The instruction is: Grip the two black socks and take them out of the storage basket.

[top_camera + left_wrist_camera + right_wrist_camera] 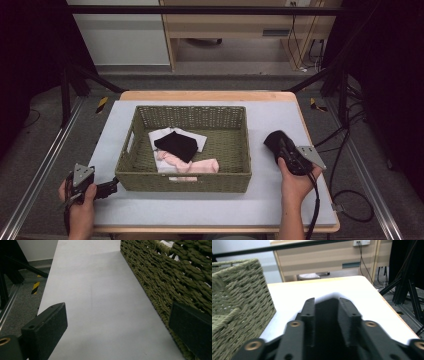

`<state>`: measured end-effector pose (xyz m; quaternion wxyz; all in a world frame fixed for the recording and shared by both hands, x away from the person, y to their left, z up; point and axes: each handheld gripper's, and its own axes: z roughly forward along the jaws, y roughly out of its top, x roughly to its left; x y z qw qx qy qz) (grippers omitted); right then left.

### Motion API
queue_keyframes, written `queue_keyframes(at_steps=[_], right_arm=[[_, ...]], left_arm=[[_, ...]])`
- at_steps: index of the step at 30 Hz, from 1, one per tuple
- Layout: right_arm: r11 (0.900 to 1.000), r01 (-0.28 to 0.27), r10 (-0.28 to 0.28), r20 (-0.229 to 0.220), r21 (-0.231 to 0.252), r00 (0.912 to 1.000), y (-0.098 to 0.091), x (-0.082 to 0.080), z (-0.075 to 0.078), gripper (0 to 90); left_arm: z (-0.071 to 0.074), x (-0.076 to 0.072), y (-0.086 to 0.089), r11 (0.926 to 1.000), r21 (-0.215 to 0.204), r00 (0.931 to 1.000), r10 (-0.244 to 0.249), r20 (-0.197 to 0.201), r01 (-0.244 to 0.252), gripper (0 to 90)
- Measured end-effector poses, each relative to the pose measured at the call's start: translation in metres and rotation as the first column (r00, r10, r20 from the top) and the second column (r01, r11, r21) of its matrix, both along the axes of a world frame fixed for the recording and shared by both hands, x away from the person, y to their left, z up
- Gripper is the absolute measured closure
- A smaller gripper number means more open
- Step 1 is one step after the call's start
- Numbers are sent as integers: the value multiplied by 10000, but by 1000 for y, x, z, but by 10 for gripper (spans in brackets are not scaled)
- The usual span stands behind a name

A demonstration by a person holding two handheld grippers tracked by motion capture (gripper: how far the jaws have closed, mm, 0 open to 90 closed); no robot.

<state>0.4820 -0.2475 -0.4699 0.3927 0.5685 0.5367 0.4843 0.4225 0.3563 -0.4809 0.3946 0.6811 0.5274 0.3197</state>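
A green woven basket (185, 181) stands mid-table and holds a black cloth (176, 145), a white cloth (199, 137) and a pink cloth (195, 165). To the right of the basket, a black garment (273, 138) lies on the grey mat. My right gripper (276, 145) is around it, jaws parted. In the right gripper view the black garment (327, 315) sits between the jaws of that gripper (327, 301), and the pads look slack on it. My left gripper (113, 188) stays at the basket's front left corner. It is wide open (118, 312) over bare mat.
The basket wall (162, 277) runs close along the left gripper's right jaw. The basket's corner (237, 295) is to the left of the right gripper. Grey mat (210, 205) covers the table. Metal frame rails and cables surround it, with a wooden desk behind.
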Motion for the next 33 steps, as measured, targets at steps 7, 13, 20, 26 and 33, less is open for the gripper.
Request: queue_keyframes(at_steps=[7,13,20,26,33], right_arm=[[9979,-64,36,431,649,9991,16,2,33,472],[9976,-491,449,846,479,9954,45,6,64,459],[9900,-1227,1122,1392,692,9839,81,16,95,427],[9819,-1830,1743,1449,494,9740,116,27,108,419],[9704,-2376,2316,1118,439,9664,157,42,103,420]], left_arm=[[0,0,0,10000,22,10000,8,-8,-8,22],[0,0,0,10000,-1,10000,-1,1,1,22],[0,0,0,10000,-41,10000,13,0,-13,22],[0,0,1,10000,-83,10000,15,-15,-15,22],[0,0,1,9999,-106,10000,1,-29,-2,22]])
